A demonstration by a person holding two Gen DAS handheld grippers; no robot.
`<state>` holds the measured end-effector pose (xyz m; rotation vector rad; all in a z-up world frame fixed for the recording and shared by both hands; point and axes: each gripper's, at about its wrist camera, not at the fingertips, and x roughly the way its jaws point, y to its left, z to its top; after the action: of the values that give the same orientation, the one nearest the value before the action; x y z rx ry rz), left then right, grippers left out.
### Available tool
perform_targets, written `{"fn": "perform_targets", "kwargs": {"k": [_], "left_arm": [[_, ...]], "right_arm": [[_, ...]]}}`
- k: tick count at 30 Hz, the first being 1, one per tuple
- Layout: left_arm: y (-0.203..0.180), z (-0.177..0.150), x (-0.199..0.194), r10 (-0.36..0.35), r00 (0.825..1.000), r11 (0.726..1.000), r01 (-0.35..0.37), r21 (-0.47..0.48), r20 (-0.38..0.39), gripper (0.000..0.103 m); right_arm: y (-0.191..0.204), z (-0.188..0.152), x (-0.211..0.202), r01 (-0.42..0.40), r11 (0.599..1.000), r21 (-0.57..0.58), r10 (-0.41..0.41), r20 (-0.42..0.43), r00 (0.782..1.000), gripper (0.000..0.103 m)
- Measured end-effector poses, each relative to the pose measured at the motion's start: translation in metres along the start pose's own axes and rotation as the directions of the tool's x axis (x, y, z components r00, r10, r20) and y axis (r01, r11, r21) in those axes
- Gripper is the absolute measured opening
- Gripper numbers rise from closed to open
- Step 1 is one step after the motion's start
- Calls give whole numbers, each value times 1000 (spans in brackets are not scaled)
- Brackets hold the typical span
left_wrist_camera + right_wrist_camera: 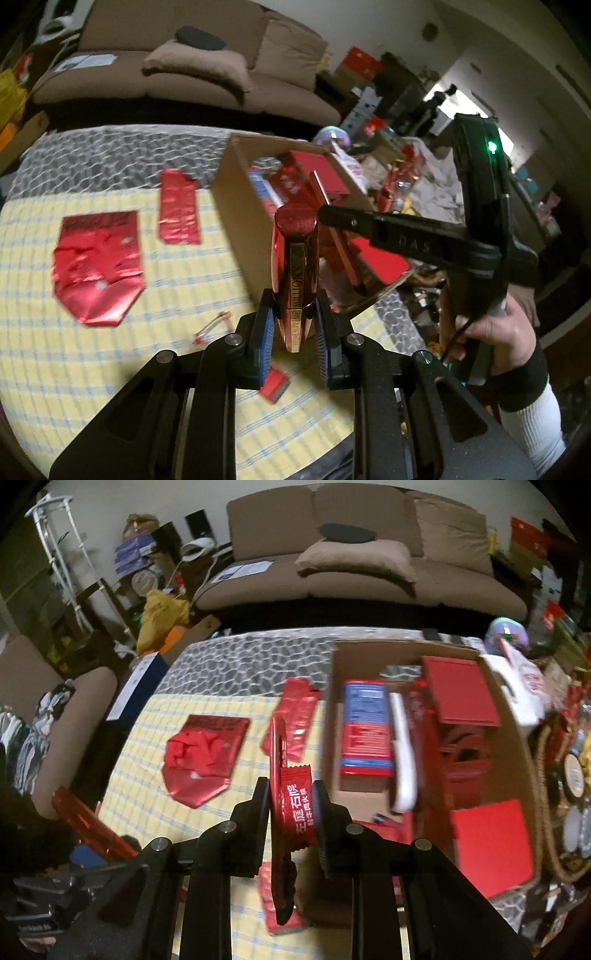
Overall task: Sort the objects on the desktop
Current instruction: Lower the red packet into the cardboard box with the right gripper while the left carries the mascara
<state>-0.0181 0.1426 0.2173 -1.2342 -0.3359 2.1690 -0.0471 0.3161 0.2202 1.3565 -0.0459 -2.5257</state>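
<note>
My left gripper (294, 325) is shut on a shiny red mascara tube (295, 266) with gold lettering, held upright above the yellow checked tablecloth (110, 350), just in front of the cardboard box (236, 206). My right gripper (293, 808) is shut on a red snack packet (295, 812) together with a thin red flat piece (277, 746), held left of the box (334, 716). The right gripper's body also shows in the left wrist view (476, 229), above the box. Red foil bags (98, 266) (179, 208) lie flat on the cloth.
The box holds a red-and-blue carton (365, 731), red boxes (458, 690) and a red card (491, 845). A small red packet (275, 386) and a thin red-tipped stick (214, 326) lie on the cloth. Clutter fills the right side (413, 184). A brown sofa (362, 572) stands behind.
</note>
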Motion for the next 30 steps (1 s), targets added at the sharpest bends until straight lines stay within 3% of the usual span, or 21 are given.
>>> {"fn": "perform_targets", "kwargs": {"k": [7,13,24,30], "left_arm": [[-42,20,50,-10,999,998,13,55,-47,19],[-57,25,91,7,995,997,0,73,-97,19],[-75,25,141,39,985,993,-19,120,-168,19],[-84,22,161,54,976,990,-25,138,-212,19]], "right_arm": [[-60,-14,-6,29,997,69,-29,0,1000,22],[-100,-34,13,25,992,120,-22,-26,999,22],[-127,-62,44,59,987,149,-45,-91,995,22],[-134,-62,35,24,984,177,-14,-55,998,29]]}}
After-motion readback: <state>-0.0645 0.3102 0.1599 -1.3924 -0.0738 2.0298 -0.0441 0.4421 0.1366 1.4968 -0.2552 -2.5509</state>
